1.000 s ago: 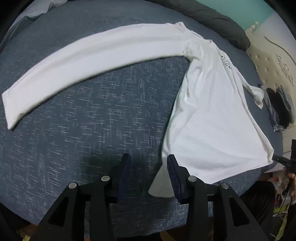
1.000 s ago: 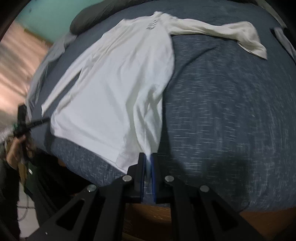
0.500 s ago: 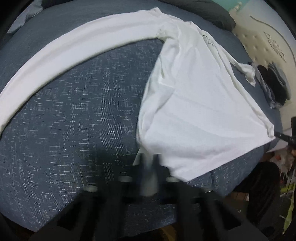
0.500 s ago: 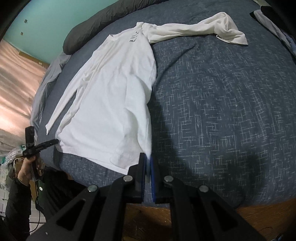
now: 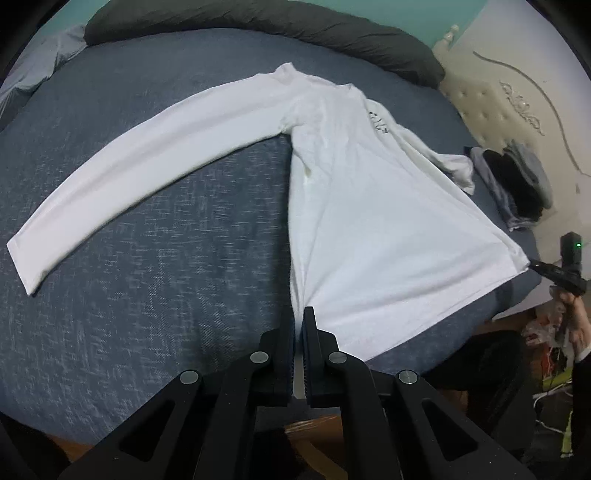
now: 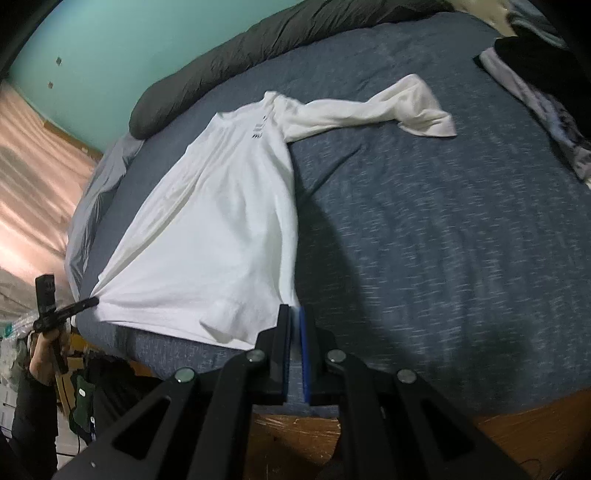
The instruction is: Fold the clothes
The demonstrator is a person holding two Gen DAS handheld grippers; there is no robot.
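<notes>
A white long-sleeved shirt (image 5: 369, 221) lies face up on the blue-grey bed (image 5: 147, 295), collar away from me. In the left wrist view my left gripper (image 5: 299, 314) is shut on one corner of the hem. My right gripper (image 5: 532, 263) pinches the opposite corner at the right edge. In the right wrist view the right gripper (image 6: 294, 312) is shut on its corner of the shirt (image 6: 221, 221), and the left gripper (image 6: 94, 301) shows far left. The hem is lifted and taut between them. One sleeve (image 5: 147, 158) stretches out straight; the other sleeve (image 6: 388, 107) lies bent.
A dark grey bolster (image 5: 295, 26) runs along the bed's far edge. A pile of dark clothes (image 5: 517, 184) sits by the cream headboard (image 5: 517, 110). The wooden bed frame (image 6: 517, 417) lies just below the grippers. A light grey sheet (image 6: 99, 192) hangs off one side.
The left jaws stood open around the hem corner and have shut on it. Both grippers have risen and drawn back, pulling the hem up and taut.
</notes>
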